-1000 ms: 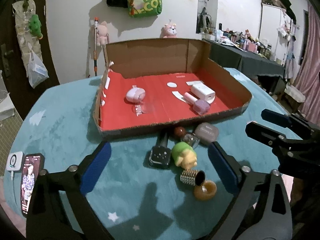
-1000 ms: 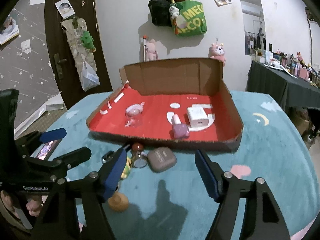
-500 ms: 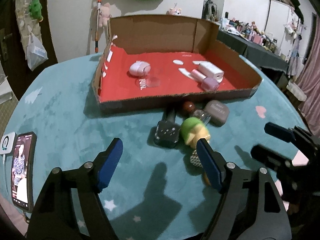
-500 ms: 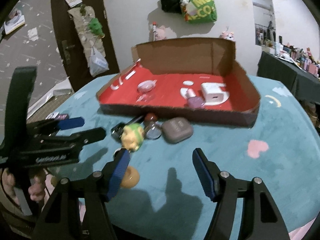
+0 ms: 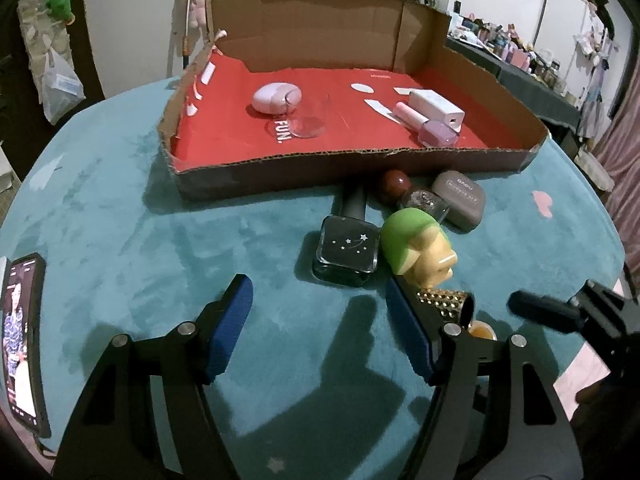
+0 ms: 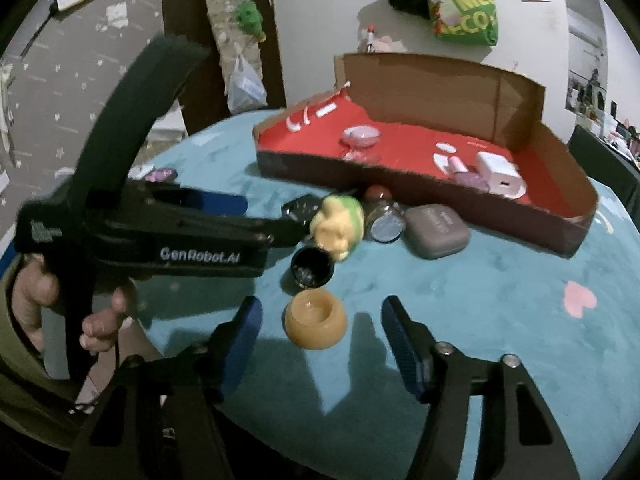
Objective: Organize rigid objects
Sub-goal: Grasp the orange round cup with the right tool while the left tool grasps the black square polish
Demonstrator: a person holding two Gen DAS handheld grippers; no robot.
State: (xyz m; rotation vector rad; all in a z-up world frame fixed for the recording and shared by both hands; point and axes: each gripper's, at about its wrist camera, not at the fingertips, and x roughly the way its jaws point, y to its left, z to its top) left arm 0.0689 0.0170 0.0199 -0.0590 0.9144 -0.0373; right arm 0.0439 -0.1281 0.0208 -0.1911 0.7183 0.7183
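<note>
So both grippers are low over the teal table [image 5: 120,208], each lined up on loose clutter in front of the cardboard tray [image 5: 360,168].

Left gripper [image 5: 320,320]: jaws about half apart and just been closing, nothing between the pads. The black square bottle [image 5: 346,254] lies just ahead of the jaw gap, slightly toward the right jaw. Its long axis runs straight away from the jaws, cap end toward the tray wall, so the jaws would span its short width. The green-haired toy head [image 5: 416,248] touches the bottle's right side, ahead of the right jaw, and the gold studded cap [image 5: 444,304] sits just outside that jaw.

Right gripper [image 6: 322,330]: jaws narrower than half and just been closing, pads not touching anything. The amber round pot [image 6: 316,326] sits between the fingertips, nearer the left pad; round, so no axis to worry about. A black open cap [image 6: 312,268] lies just beyond it.

Likely next: right hand is nearer a grasp, the pot already inside its jaws; left still needs to go forward to reach the bottle. Risk: left's right jaw nudging the toy head.
</note>
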